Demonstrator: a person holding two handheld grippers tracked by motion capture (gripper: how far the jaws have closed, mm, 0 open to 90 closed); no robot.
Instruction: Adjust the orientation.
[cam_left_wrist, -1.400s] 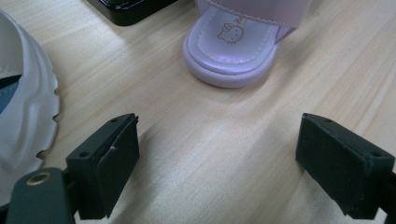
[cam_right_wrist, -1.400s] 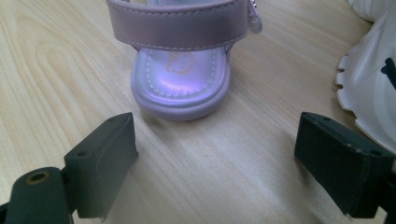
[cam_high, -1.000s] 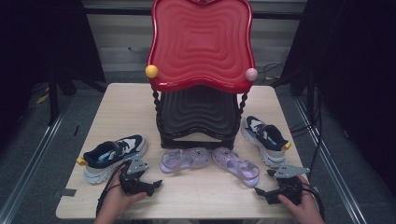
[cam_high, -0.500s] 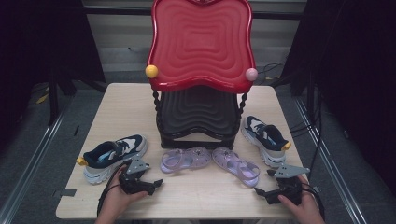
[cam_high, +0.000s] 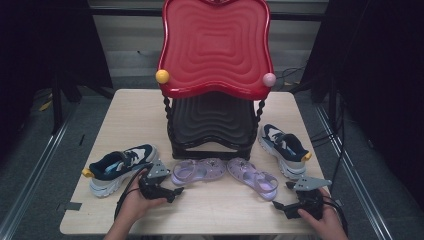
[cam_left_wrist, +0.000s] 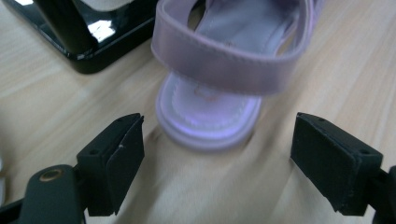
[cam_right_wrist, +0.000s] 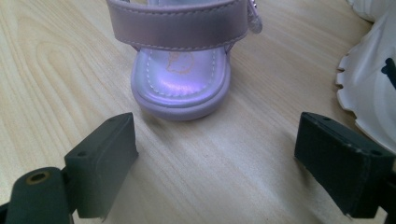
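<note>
We see a red-topped shelf rack (cam_high: 215, 50) at the back of the wooden table (cam_high: 135, 115), with a navy sneaker (cam_high: 120, 167) left and another sneaker (cam_high: 284, 147) right.

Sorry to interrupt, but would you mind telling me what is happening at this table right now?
A person sits at a light wooden table with a handheld gripper in each hand. The left gripper is open and aimed at the heel of one translucent purple jelly sandal; the right gripper is open and faces the heel of the other purple sandal. Neither touches a sandal yet. A navy and white sneaker lies at each side, and a red and black two-tier shoe rack stands behind.
</note>
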